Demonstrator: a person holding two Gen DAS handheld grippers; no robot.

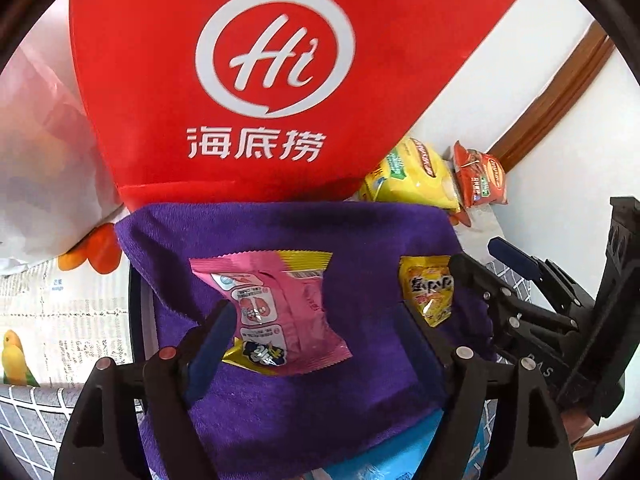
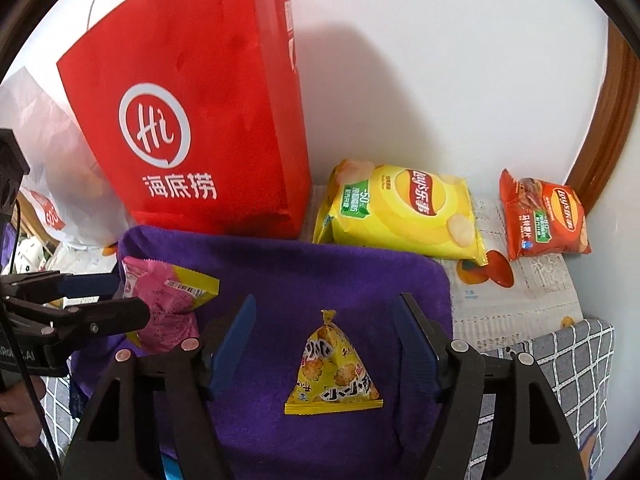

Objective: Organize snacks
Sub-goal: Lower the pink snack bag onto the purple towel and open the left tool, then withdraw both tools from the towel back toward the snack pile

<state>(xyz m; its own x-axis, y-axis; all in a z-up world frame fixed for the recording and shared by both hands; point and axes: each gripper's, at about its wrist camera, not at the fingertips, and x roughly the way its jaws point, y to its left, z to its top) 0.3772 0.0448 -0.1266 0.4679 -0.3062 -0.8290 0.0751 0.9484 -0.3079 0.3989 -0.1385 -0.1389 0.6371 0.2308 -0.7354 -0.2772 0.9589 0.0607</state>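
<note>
snacks lie spread over a purple towel (image 2: 320, 276) and the table behind it. nearest the right gripper (image 2: 324, 344) is a small yellow triangular packet (image 2: 334, 372), flat on the towel, its knotted tip pointing away toward the wall and its wide sealed edge toward the camera — printed with dark characters and pictures of crackers. the right gripper's blue-padded jaws stand wide apart on either side of it, touching nothing.

a pink snack packet (image 1: 276, 312) with yellow ends lies on the left part of the towel, crumpled, its long axis running roughly away from the left wrist camera and slanted; it shows cartoon panels and a barcode. the left gripper (image 1: 316, 328) is spread open around it, one blue pad just beside the packet's left edge, the other well off to the right; whether the pad touches the wrapper i cannot tell.

behind the towel a tall red paper bag (image 2: 200, 128) stands upright against the wall — its contents are hidden. to its right a yellow chip bag (image 2: 404, 212) lies on its side, and further right, apart from it, a smaller red chip bag (image 2: 544, 216). left of the red bag sits a translucent white plastic bag (image 2: 48, 168), contents unclear. under everything is a newspaper-print table cover (image 2: 516, 292).
</note>
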